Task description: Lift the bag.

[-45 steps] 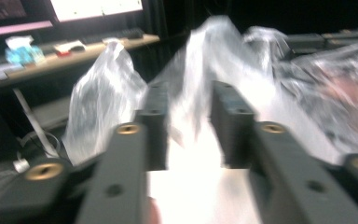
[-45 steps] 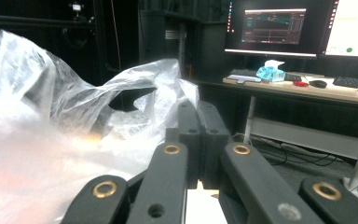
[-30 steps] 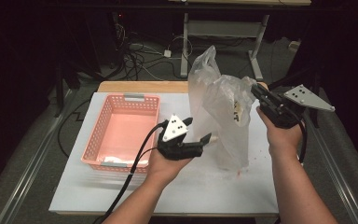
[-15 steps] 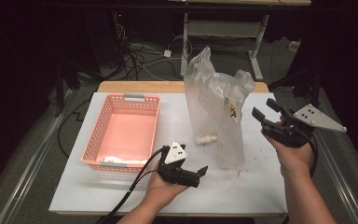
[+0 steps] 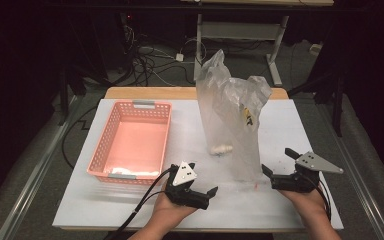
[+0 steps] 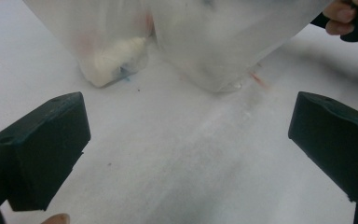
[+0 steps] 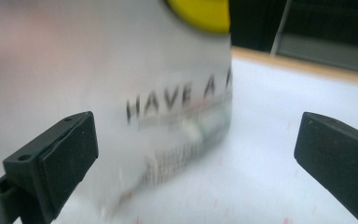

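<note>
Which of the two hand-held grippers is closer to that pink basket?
Left. The left gripper sits just beyond the pink basket's near right corner; the right gripper is past the plastic bag, much farther away.

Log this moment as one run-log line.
left hand-held gripper: open, empty | right hand-held gripper: open, empty | plastic bag: upright on table, free | pink basket: left of bag

Lower centre of the frame: we find bare table (image 5: pixel 240 202) open between both grippers; the upright plastic bag (image 5: pixel 232 120) blocks mid-frame, the pink basket (image 5: pixel 132 140) the left.
</note>
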Available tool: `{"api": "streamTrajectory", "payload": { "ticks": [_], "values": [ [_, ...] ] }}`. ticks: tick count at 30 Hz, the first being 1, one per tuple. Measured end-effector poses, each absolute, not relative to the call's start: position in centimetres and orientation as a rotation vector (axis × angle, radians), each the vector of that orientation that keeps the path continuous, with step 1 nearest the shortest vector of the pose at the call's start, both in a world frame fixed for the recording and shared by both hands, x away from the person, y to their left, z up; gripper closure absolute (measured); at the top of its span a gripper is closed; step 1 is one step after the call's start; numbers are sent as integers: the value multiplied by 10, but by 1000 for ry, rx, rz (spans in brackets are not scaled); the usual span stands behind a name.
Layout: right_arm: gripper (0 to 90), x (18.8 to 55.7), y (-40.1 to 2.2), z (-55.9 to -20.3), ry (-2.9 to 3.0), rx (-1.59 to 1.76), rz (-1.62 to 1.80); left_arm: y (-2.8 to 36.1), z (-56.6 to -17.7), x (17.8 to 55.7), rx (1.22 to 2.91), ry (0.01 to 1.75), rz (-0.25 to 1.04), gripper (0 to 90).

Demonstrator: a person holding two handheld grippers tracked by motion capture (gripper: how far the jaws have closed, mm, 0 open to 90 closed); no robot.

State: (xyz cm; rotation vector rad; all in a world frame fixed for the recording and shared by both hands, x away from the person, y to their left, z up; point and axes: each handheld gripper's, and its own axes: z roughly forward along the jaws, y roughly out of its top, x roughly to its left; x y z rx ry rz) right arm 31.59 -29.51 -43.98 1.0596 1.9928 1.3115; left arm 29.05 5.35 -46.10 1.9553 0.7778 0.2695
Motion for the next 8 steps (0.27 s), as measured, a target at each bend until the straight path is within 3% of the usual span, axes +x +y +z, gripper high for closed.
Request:
{"api": "streamTrajectory", "payload": {
  "ticks": [8],
  "values": [
    [0, 308, -300, -458, 1980, 1102, 1326, 53, -473, 288, 1993, 783, 289, 0]
  ]
}}
